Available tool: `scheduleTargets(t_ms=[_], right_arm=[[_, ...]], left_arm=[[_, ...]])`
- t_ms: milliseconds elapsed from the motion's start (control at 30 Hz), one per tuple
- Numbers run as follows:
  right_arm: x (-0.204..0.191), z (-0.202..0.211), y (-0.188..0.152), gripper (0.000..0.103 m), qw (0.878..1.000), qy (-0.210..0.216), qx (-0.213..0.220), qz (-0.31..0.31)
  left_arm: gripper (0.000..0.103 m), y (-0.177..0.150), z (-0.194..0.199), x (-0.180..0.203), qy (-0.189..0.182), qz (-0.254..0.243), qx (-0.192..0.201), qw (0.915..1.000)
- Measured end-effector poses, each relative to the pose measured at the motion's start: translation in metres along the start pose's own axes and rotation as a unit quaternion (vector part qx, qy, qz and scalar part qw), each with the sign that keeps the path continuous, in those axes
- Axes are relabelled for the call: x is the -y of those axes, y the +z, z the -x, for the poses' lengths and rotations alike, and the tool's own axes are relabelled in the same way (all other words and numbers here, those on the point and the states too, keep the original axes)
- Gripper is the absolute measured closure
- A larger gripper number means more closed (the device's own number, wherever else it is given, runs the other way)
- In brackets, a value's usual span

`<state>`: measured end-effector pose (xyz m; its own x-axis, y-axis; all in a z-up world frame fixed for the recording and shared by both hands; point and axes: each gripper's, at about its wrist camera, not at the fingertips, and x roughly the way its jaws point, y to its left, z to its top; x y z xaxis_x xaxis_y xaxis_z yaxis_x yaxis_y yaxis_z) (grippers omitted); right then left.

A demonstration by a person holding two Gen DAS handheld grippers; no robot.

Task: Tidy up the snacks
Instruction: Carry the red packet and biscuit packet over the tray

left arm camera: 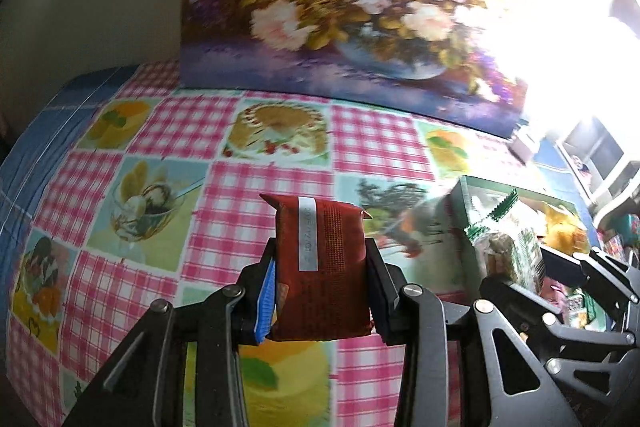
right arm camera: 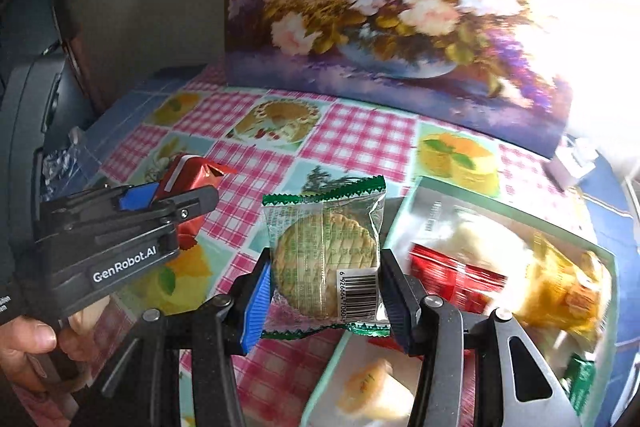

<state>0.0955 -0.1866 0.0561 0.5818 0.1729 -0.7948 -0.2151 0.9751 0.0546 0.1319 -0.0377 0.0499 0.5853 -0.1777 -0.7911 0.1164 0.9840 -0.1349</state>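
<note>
Two grips: left gripper [left arm camera: 322, 283] clamps red packet [left arm camera: 322, 267], long axis along fingers, above tablecloth [left arm camera: 224, 131]. Right gripper [right arm camera: 324, 291] clamps cookie pack [right arm camera: 325, 259], barcode end nearest camera, beside box [right arm camera: 404, 211].

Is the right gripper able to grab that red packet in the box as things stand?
Probably not: the right gripper is shut on the biscuit packet. The red packet lies uncovered in the box.

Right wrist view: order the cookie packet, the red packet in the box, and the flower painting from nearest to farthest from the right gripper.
1. Cookie packet: clamped between the right gripper's pads.
2. Red packet: just right of the gripper, lying in the box.
3. Flower painting: far back, standing at the table's rear.
</note>
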Motion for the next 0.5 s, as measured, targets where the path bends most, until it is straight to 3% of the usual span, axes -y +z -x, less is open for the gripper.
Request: scheduleTargets(t_ms=[267, 500], right_arm=[[0.044, 0.044, -0.021, 0.05, 0.997, -0.052, 0.021, -0.052], [0.085, 0.061, -0.056, 0.05, 0.99, -0.1, 0.001, -0.098]], left_arm=[[0.062, -0.009, 0.006, 0.057, -0.05, -0.074, 0.008, 0.9959], [0.062, -0.027, 0.003, 0.109, -0.095, -0.143, -0.009, 0.9851]])
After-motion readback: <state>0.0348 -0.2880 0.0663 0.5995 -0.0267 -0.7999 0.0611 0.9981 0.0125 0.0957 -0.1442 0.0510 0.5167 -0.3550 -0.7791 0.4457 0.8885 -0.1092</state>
